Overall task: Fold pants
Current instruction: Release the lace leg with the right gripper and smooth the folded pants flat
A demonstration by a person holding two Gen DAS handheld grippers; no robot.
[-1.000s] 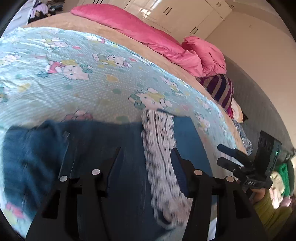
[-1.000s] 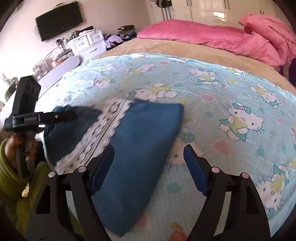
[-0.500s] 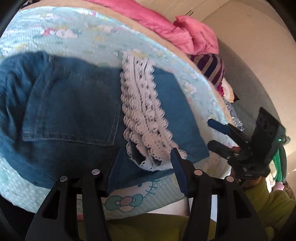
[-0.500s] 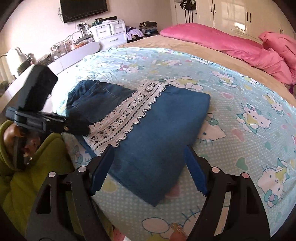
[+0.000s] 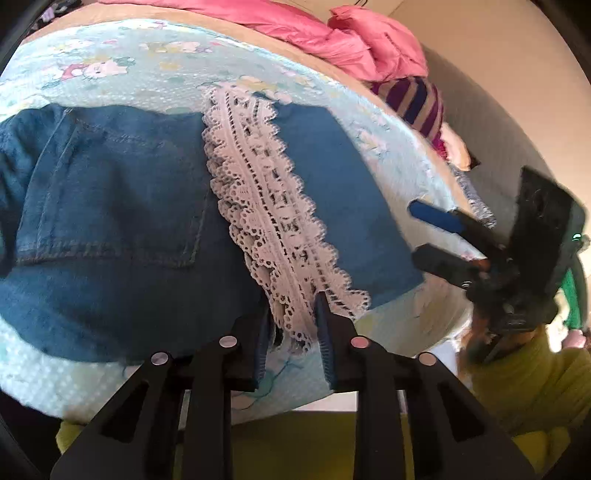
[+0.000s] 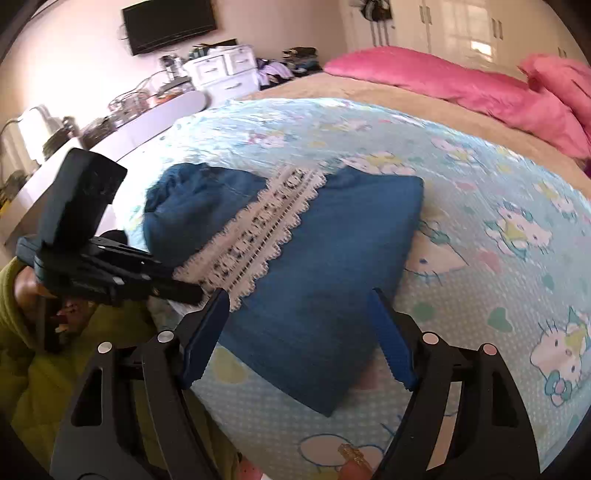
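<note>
The blue denim pants (image 5: 110, 221) lie folded on the bed, with a white lace hem band (image 5: 269, 206) across the top. In the right wrist view the pants (image 6: 332, 266) sit just ahead of the fingers. My left gripper (image 5: 291, 336) has its jaws narrowed around the near end of the lace hem, seemingly gripping it. My right gripper (image 6: 299, 332) is open and empty over the near corner of the folded pants; it also shows in the left wrist view (image 5: 439, 240). The left gripper shows in the right wrist view (image 6: 177, 288) at the lace end.
A light blue cartoon-cat sheet (image 6: 498, 229) covers the bed. Pink pillows (image 6: 461, 85) lie at the far side, with a striped cloth (image 5: 413, 103) beside them. A white dresser (image 6: 221, 74) and a wall TV (image 6: 168, 24) stand beyond the bed. The bed edge (image 5: 295, 398) is near.
My left gripper has come down to the near edge of the pants and narrowed its jaws around the lace hem end. My right gripper has moved closer to the pants and stays open.
</note>
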